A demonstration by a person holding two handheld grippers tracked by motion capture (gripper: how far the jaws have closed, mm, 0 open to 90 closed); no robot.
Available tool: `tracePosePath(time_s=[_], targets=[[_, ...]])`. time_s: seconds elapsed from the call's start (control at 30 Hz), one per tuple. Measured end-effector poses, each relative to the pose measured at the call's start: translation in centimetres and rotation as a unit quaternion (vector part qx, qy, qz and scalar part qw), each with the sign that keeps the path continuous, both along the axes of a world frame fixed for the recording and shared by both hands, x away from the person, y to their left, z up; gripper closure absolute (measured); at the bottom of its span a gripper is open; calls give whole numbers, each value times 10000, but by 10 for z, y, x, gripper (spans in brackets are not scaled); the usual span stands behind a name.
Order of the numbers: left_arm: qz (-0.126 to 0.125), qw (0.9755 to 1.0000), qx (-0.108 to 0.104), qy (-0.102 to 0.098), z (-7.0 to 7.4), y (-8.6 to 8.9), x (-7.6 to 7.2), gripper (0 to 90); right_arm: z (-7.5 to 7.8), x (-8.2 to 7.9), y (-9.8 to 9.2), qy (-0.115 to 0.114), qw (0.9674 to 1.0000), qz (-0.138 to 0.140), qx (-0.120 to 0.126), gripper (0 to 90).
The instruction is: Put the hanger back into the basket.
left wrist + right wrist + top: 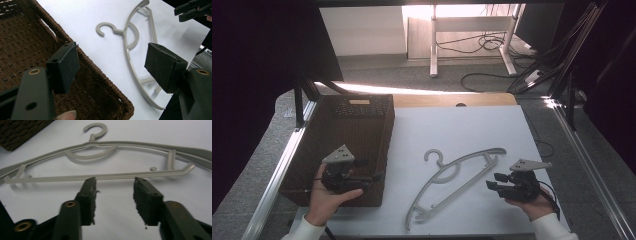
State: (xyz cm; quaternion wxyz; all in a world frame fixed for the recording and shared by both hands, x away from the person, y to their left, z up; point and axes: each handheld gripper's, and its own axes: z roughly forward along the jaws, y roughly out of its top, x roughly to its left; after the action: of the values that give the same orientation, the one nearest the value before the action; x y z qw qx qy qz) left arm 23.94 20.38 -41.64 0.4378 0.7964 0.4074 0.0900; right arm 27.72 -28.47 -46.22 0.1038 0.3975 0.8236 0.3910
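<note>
A grey plastic hanger (457, 182) lies flat on the white table top, hook toward the basket. In the right gripper view the hanger (100, 160) stretches across just beyond my right gripper (114, 187), whose jaws stand apart with nothing between them. In the high view the right gripper (493, 181) sits just right of the hanger, pointing at it. My left gripper (373, 170) hovers over the near right corner of the brown wicker basket (312, 150). Its jaws are wide apart and empty in the left gripper view (111, 65), framing the hanger (130, 42).
The wicker basket (22, 42) fills the table's left side and looks empty. White table surface (452, 130) lies behind the hanger. Metal frame rails (277, 170) run along both table sides, and desk legs and cables (492, 45) sit on the floor beyond.
</note>
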Motion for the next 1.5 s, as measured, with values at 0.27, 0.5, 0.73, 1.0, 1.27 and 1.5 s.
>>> tracePosePath(time_s=[0.27,0.5,0.73,1.0,1.27,1.5], targets=[[-75,10000,38,34,3,-13,5,270,0,1,-2,-44,9999,-99,-30,416],[-155,9998,50,73,7,-26,9,275,2,0,-5,-90,9999,-144,-18,407],[-310,9994,156,96,11,-47,14,275,2,1,-8,-125,9997,-208,-46,404],[-434,9983,290,262,8,-74,22,276,2,1,-8,-140,9997,-201,-88,399],[-643,9962,409,432,1,-99,31,280,1,1,-8,-138,9996,-229,-117,395],[-694,9948,473,574,-7,-113,38,280,0,2,-8,-125,9995,-242,-149,392]])
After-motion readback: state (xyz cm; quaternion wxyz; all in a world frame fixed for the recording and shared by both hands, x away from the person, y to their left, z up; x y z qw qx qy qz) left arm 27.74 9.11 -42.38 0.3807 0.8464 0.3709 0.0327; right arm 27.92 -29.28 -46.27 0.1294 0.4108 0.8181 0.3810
